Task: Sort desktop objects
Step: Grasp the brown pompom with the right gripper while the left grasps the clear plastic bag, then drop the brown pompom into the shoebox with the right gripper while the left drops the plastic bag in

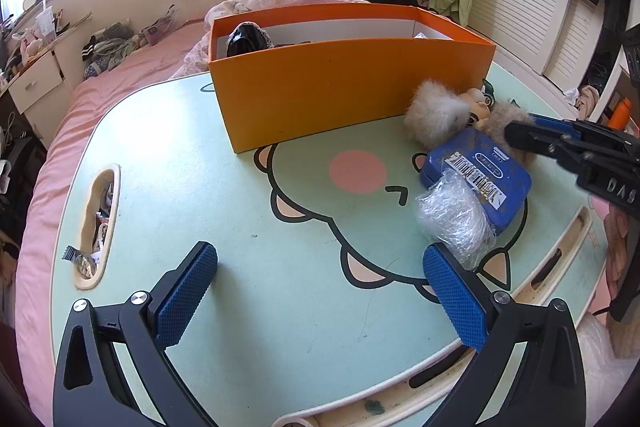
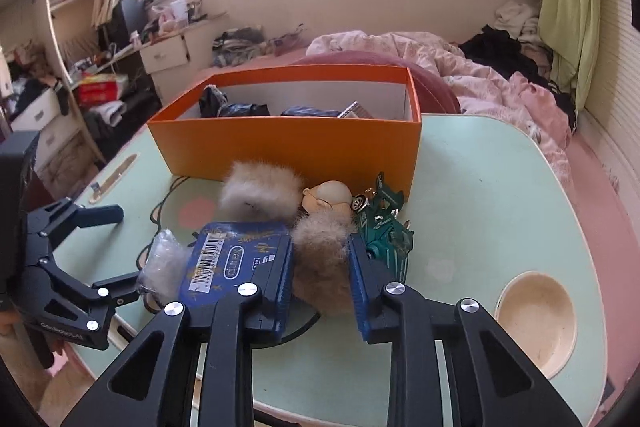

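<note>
Right gripper [image 2: 320, 277] jaws set either side of tan furry doll body [image 2: 320, 263] on mint-green cartoon lap table [image 2: 480, 195], grip unconfirmed, blue rectangular tin [image 2: 236, 259] just beside, orange cardboard box [image 2: 288, 143] behind, left gripper [image 1: 320, 291] jaws wide, empty, crinkled clear plastic wrap [image 1: 456, 219] near its right finger.

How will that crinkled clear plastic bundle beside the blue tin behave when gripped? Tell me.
The plastic bundle looks thin and crumpled, so it will probably squash flat and weigh little. Its glossy film may slip between pads. It leans on the blue tin, so pushing could nudge that.
</note>
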The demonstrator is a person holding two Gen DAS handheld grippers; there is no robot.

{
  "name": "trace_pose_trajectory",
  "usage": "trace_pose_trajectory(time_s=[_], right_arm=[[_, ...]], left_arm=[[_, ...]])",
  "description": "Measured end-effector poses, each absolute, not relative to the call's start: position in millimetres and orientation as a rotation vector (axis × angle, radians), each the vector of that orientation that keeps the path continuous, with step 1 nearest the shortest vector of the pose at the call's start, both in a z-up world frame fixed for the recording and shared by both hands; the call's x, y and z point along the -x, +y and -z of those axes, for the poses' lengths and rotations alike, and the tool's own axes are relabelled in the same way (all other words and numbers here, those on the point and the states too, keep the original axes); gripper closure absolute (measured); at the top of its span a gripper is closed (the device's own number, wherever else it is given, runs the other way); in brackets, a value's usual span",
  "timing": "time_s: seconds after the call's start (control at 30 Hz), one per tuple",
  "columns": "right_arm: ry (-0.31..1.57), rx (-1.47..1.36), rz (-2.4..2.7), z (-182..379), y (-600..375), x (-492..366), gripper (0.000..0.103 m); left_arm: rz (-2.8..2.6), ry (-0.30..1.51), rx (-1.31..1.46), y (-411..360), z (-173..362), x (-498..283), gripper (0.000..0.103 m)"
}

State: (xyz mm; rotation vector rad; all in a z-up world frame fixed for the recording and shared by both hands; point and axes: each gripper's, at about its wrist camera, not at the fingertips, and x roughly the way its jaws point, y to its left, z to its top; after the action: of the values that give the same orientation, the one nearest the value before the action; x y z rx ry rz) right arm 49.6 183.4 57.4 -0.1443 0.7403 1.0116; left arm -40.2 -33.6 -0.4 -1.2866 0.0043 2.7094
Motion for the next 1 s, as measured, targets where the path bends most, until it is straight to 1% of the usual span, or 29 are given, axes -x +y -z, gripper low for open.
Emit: trace_pose_trajectory(time_s=[0.07, 0.17, 0.3, 0.37, 0.4, 0.43, 0.47, 0.5, 0.53, 0.57, 0.6, 0.63, 0.7, 0.77, 0.9, 1.0], right_arm=[[0.764, 0.027, -1.061, -64.8, 163.4, -59.4, 0.092], [0.758, -0.091, -1.098, -80.3, 135.9, -69.8, 0.092], [0.724, -0.12, -1.042, -93.1, 113.8, -78.3, 0.092], [0.737, -0.143, -1.034, -92.3, 105.4, -81.4, 0.092], [0.741, -0.15, -1.034, -91.7, 103.0, -82.2, 0.092], [0.745, -0.151, -1.033, -90.5, 101.7, -82.1, 0.092], [0.752, -0.148, -1.034, -88.9, 101.5, -81.8, 0.092], [0.756, -0.146, -1.034, -87.1, 102.1, -81.2, 0.092], [0.76, -0.144, -1.037, -85.8, 103.1, -80.5, 0.092], [0.765, -0.14, -1.04, -84.7, 104.6, -79.7, 0.092], [0.767, -0.14, -1.042, -83.2, 105.5, -79.7, 0.092], [0.769, -0.14, -1.044, -82.0, 107.4, -79.7, 0.092], [0.767, -0.139, -1.05, -82.5, 109.2, -77.0, 0.092], [0.758, -0.137, -1.058, -84.6, 111.5, -75.1, 0.092], [0.732, -0.127, -1.071, -92.7, 115.6, -67.6, 0.092], [0.719, -0.12, -1.079, -96.9, 118.6, -63.0, 0.092]], left_arm=[[-2.715, -0.012, 1.287, -34.5, 0.0, 39.0, 0.001], [-2.732, -0.078, 1.242, -40.5, -5.8, 37.4, 0.001], [-2.683, -0.19, 1.155, -33.5, -20.0, 29.7, 0.001], [-2.685, -0.136, 1.102, -20.3, -27.6, 25.6, 0.001], [-2.694, -0.086, 1.087, -12.3, -29.9, 24.5, 0.003], [-2.701, -0.012, 1.084, -1.6, -29.9, 24.7, 0.008], [-2.694, 0.023, 1.097, 4.0, -27.8, 26.6, 0.027], [-2.676, 0.038, 1.137, 8.6, -22.8, 31.0, 0.052], [-2.658, 0.03, 1.182, 9.3, -17.6, 35.4, 0.062], [-2.621, -0.017, 1.209, 8.2, -12.5, 39.7, 0.065], [-2.609, -0.055, 1.178, 6.0, -12.2, 39.6, 0.069], [-2.605, -0.052, 1.176, 5.6, -11.9, 38.2, 0.07], [-2.608, -0.032, 1.17, 3.1, -13.0, 32.6, 0.081], [-2.616, -0.041, 1.147, -2.4, -15.1, 24.4, 0.081], [-2.62, -0.174, 1.058, -25.2, -27.2, 16.0, 0.082], [-2.65, -0.191, 1.004, -33.3, -41.8, 13.4, 0.082]])
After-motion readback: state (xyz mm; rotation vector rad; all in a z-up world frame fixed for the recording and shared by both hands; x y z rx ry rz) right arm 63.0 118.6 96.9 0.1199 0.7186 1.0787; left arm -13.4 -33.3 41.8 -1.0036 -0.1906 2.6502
